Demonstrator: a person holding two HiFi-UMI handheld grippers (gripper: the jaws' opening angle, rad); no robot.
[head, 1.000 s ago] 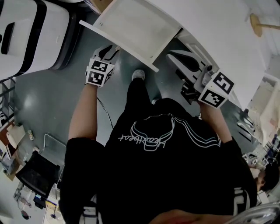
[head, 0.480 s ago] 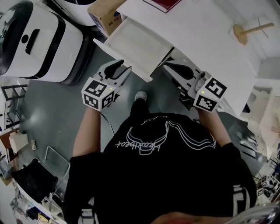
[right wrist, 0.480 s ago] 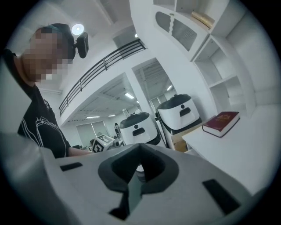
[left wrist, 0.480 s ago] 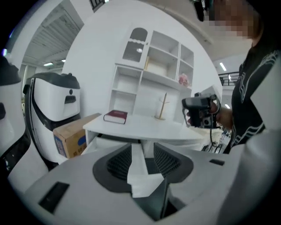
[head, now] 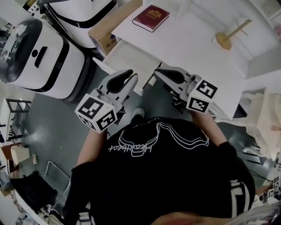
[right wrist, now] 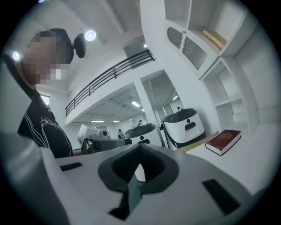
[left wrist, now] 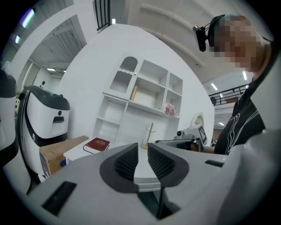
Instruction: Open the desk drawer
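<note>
- The desk drawer (head: 131, 56) stands pulled out from under the white desk (head: 193, 41), its pale bottom open to the head camera, lying as the task asks.
- The left gripper (left wrist: 142, 151) is held level, clear of the drawer, its jaws narrow and just closing with nothing between them. The right gripper (right wrist: 139, 149) is pinched together, empty.
- Risk: the drawer juts toward the person's legs, so a step forward or a lowered gripper could shove it back in.
- Risk: the two grippers ride near each other and may knock.

Two grippers (head: 126, 78) (head: 161, 74), one drawer (head: 131, 59), one red book (head: 151, 17), one cardboard box (head: 109, 27), one wooden stand (head: 228, 37), two white robots (head: 39, 57) (head: 83, 11).
</note>
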